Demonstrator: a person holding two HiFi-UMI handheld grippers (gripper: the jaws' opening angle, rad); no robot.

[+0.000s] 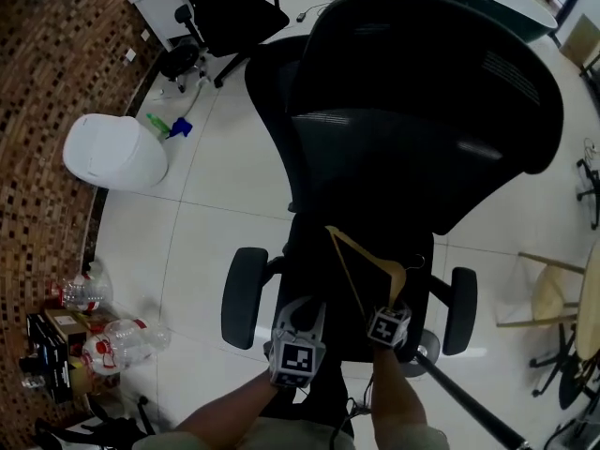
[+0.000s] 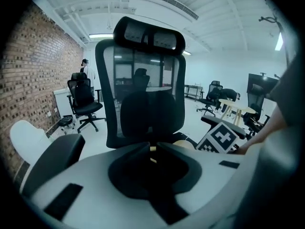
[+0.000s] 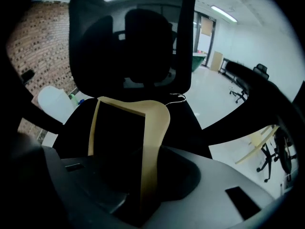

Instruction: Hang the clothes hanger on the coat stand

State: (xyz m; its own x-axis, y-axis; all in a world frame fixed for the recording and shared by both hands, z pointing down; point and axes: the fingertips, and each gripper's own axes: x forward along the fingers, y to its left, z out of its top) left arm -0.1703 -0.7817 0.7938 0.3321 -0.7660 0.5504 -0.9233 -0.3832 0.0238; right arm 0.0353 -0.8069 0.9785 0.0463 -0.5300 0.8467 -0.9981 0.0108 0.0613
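- the right gripper [image 3: 143, 175] looks clamped on 1 arm of the wooden hanger [image 3: 155, 128] (held above the office chair [image 1: 422, 111])
- the left gripper [image 2: 152, 149] has its jaws pressed together, empty

Left gripper [image 2: 152, 149]: grey jaws drawn together, only a thin slit between the tips; black mesh-backed office chair [image 2: 143, 80] just beyond, centre; bit of tan wooden clothes hanger [image 2: 183, 144] and black-and-white square-marker cube [image 2: 221, 138] near right; red brick wall [image 2: 33, 80] left; second black office chair [image 2: 83, 101] far left.
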